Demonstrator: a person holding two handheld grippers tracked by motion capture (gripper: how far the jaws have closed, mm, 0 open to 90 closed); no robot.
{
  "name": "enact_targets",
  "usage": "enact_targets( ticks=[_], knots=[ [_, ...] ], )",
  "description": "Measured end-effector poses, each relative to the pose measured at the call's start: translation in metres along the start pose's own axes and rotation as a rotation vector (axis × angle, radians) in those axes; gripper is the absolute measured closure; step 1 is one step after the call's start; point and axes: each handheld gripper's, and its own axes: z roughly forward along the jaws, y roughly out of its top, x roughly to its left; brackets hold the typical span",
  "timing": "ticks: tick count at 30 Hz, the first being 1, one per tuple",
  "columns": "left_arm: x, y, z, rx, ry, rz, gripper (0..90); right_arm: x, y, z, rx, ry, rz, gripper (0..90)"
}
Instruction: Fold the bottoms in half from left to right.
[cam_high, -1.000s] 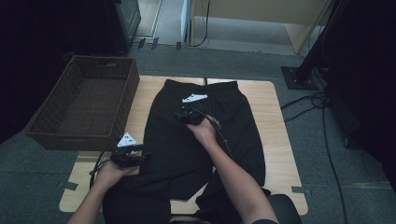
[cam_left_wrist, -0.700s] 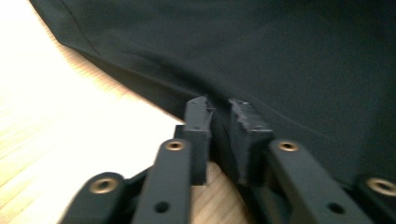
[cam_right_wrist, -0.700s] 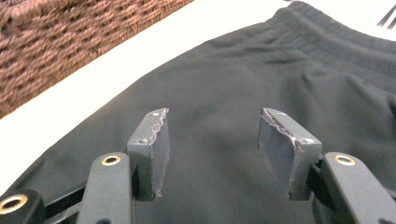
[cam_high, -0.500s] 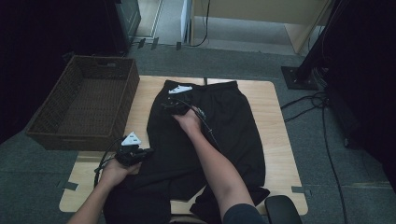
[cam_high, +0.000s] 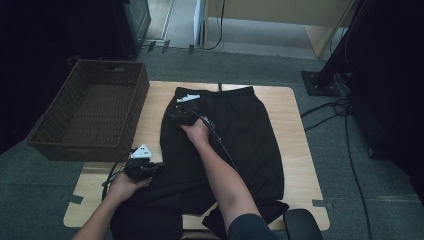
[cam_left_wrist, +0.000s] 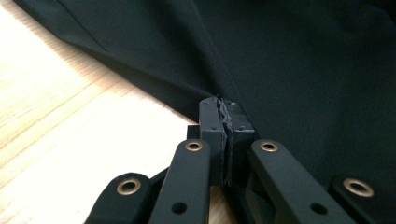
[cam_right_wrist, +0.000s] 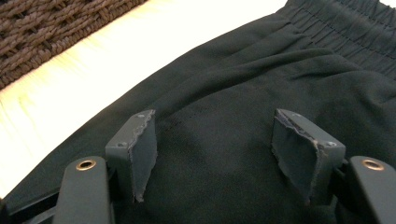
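Black trousers (cam_high: 240, 135) lie flat on a wooden table (cam_high: 295, 150), elastic waistband at the far end. My left gripper (cam_high: 158, 168) sits at the garment's left edge, near the front. In the left gripper view its jaws (cam_left_wrist: 225, 109) are shut, pinching the hem of the black fabric (cam_left_wrist: 303, 70) just above the wood (cam_left_wrist: 70, 116). My right gripper (cam_high: 176, 113) hovers low over the upper left part of the trousers, near the waistband. Its jaws (cam_right_wrist: 215, 135) stand apart and have just been opening, with only flat cloth (cam_right_wrist: 224, 84) beneath them and nothing pinched.
A dark wicker basket (cam_high: 90, 110) stands at the table's left, partly past its edge; its weave (cam_right_wrist: 46, 32) appears beyond a strip of bare wood (cam_right_wrist: 116, 60). Cables trail on the floor at the right. The trouser legs hang over the front edge.
The right hand has slid left and away over the trousers, toward the waistband's left corner. The left hand has stayed at the garment's left edge.
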Motion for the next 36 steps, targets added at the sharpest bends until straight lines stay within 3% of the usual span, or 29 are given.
enact_targets(
  ticks=[2, 3, 7, 11, 12, 13, 15, 16, 19, 20, 21, 22, 25, 26, 28, 31, 33, 36],
  knots=[
    [-0.001, 0.000, 0.001, -0.005, -0.002, -0.007, 87.7, 0.001, -0.001, 0.000, 0.004, -0.022, -0.025, 33.7],
    [-0.002, 0.001, 0.002, -0.002, 0.000, -0.002, 87.3, 0.006, -0.002, 0.000, 0.015, -0.053, -0.073, 34.6],
    [-0.005, 0.001, 0.003, -0.001, 0.006, 0.001, 87.4, 0.006, -0.003, -0.002, 0.013, -0.055, -0.062, 37.4],
    [-0.008, 0.001, 0.003, -0.002, 0.017, 0.007, 88.7, 0.006, -0.006, -0.006, 0.001, -0.069, -0.053, 54.3],
    [-0.008, 0.001, 0.003, -0.002, 0.017, 0.007, 89.0, 0.006, -0.006, -0.006, 0.001, -0.069, -0.053, 54.3],
    [-0.008, 0.001, 0.003, -0.003, 0.017, 0.007, 89.7, 0.006, -0.007, -0.008, -0.004, -0.078, -0.038, 66.5],
    [-0.007, 0.001, 0.004, -0.005, 0.012, 0.002, 90.0, 0.005, -0.008, -0.009, -0.009, -0.080, -0.037, 70.8],
    [-0.007, 0.002, 0.004, -0.006, 0.011, -0.002, 90.0, 0.004, -0.010, -0.011, -0.011, -0.090, -0.015, 78.9],
    [-0.006, 0.003, 0.005, -0.015, -0.003, -0.019, 90.0, 0.002, -0.011, -0.012, -0.017, -0.091, 0.025, 84.1],
    [-0.006, 0.005, 0.004, -0.022, -0.011, -0.023, 90.0, 0.001, -0.011, -0.013, -0.018, -0.087, 0.053, 85.5],
    [-0.006, 0.007, 0.003, -0.034, -0.015, -0.025, 90.0, -0.001, -0.008, -0.013, -0.004, -0.084, 0.131, 87.1],
    [-0.007, 0.009, 0.001, -0.044, -0.029, -0.025, 90.0, -0.001, -0.005, -0.014, 0.009, -0.082, 0.154, 87.3],
    [-0.007, 0.011, 0.000, -0.030, -0.021, -0.008, 90.0, 0.002, 0.000, -0.015, 0.004, -0.073, 0.161, 87.5],
    [-0.006, 0.013, -0.002, -0.027, -0.018, 0.000, 90.0, 0.009, 0.010, -0.018, -0.016, -0.061, 0.164, 87.6],
    [-0.005, 0.019, -0.013, -0.056, -0.013, -0.006, 90.0, 0.012, 0.014, -0.019, -0.023, -0.053, 0.167, 87.7],
    [-0.006, 0.033, -0.041, -0.114, 0.008, 0.013, 90.0, 0.028, 0.038, -0.027, -0.056, -0.013, 0.137, 87.8],
    [-0.009, 0.047, -0.062, -0.150, 0.027, 0.040, 90.0, 0.040, 0.056, -0.034, -0.080, 0.018, 0.116, 87.8],
    [-0.016, 0.066, -0.085, -0.213, 0.049, 0.081, 90.0, 0.052, 0.085, -0.055, -0.159, 0.076, 0.117, 87.8]
  ],
)
